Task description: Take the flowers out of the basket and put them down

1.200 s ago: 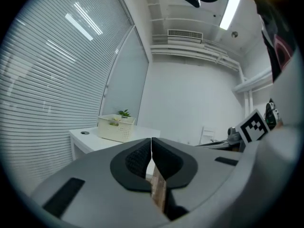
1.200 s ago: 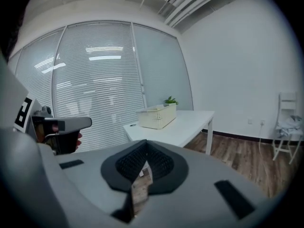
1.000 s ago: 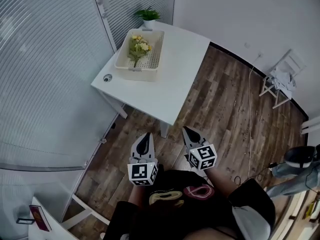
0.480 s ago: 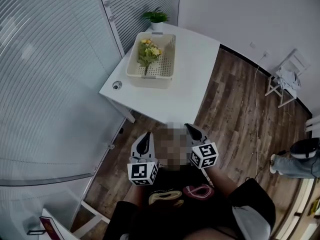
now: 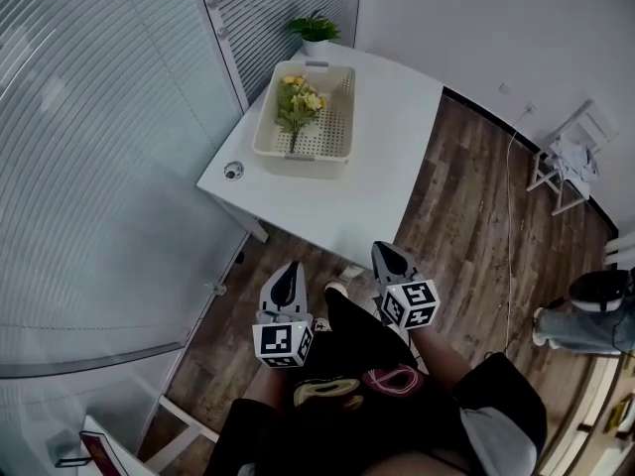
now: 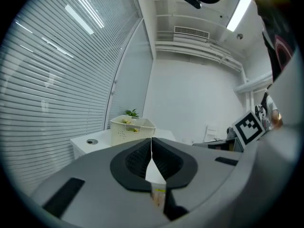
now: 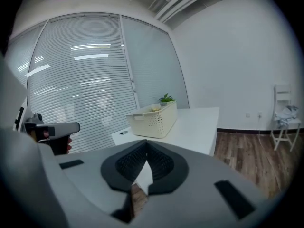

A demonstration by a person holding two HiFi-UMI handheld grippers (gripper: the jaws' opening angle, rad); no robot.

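A bunch of yellow flowers [image 5: 298,102] with green stems lies in a cream perforated basket [image 5: 337,117] on a white table [image 5: 382,157]. The basket [image 6: 132,129] [image 7: 153,118] shows small and far off in both gripper views. My left gripper [image 5: 287,282] is held low in front of my body, over the wooden floor, short of the table, its jaws shut with nothing in them. My right gripper [image 5: 389,259] is beside it, near the table's front edge, also shut and empty.
A small potted plant [image 5: 317,30] stands at the table's far corner behind the basket. A round grommet [image 5: 233,171] sits in the table's left edge. Glass walls with blinds run along the left. A folding chair [image 5: 566,162] and a cable [image 5: 511,206] are at the right.
The table and basket have shifted right and closer in the head view as I walked toward it. Both grippers stay shut in front of my body.
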